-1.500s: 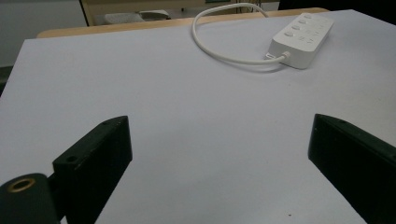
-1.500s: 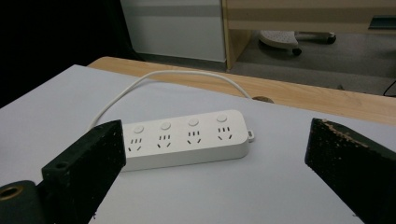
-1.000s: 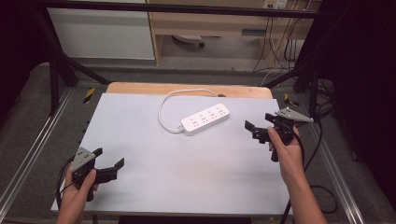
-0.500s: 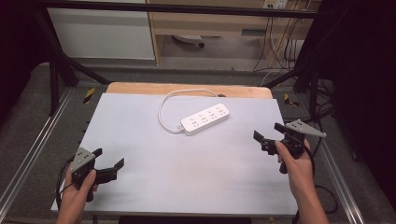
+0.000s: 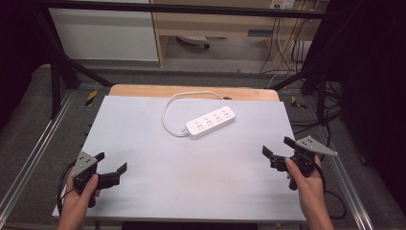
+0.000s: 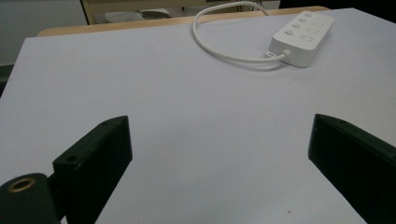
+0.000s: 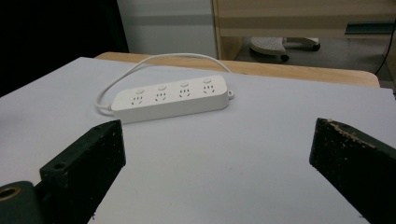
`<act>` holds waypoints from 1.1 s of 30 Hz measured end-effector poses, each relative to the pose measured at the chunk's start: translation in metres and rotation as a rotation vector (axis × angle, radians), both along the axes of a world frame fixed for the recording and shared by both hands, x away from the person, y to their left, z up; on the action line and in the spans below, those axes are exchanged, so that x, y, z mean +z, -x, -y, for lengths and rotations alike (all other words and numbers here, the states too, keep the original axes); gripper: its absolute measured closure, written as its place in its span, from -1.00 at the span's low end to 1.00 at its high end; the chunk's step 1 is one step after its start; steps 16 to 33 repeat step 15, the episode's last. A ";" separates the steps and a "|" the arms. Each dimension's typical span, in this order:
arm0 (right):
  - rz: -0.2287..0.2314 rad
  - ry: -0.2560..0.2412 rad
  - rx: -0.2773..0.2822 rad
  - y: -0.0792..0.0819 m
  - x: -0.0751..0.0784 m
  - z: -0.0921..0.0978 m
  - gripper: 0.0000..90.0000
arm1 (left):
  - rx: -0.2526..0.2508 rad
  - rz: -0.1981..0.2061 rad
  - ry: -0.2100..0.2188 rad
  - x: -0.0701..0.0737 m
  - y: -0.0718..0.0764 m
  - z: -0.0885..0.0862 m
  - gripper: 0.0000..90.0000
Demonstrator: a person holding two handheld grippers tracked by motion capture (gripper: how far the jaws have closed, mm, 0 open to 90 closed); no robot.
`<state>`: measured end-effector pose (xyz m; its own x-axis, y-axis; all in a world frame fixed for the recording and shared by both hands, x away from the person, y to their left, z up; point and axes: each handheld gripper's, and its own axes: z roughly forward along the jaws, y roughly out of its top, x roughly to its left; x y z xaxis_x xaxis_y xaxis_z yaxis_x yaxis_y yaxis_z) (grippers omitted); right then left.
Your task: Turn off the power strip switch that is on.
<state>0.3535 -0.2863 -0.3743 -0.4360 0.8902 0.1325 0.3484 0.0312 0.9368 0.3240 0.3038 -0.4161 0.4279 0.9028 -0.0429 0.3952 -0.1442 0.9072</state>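
I have both grippers low over the near corners of the grey surface (image 5: 143,124), and neither holds anything. The left gripper (image 5: 111,167) has its jaws spread wide apart, and so does the right gripper (image 5: 278,149); in each gripper view I see bare surface between the two black jaws.

The white power strip (image 5: 210,122) lies flat toward the far middle of the surface, angled, well apart from both grippers. Its white cord (image 5: 168,111) loops from the strip's left end toward the far edge, where it runs off over the wooden border (image 5: 143,90).

Risks as I judge them from here: the strip is smooth, flat and low, so a grasp across its width with jaws coming in at a shallow angle could slide over the top or push it along the surface rather than close on it. The cord is the other worry. If I pull the strip toward me without minding the loop, the cord could go taut at the far edge and twist the strip in the jaws, or catch a jaw passing through the loop. Approaching from the right end, away from the cord, looks safer.
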 end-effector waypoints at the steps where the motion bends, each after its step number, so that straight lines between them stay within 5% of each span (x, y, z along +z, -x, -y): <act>1: 0.000 -0.002 0.000 0.002 -0.003 -0.001 -0.90 | 0.000 0.000 0.000 0.000 0.000 0.000 -0.86; 7: 0.000 0.015 -0.013 0.010 -0.023 -0.008 -0.90 | -0.002 0.001 -0.001 0.000 0.000 0.000 -0.86; 15: -0.053 0.103 -0.026 0.011 -0.055 -0.026 -0.90 | -0.009 0.002 0.000 0.001 0.000 0.001 -0.86; 33: -0.053 0.103 -0.026 0.011 -0.055 -0.026 -0.90 | -0.009 0.002 0.000 0.001 0.000 0.001 -0.86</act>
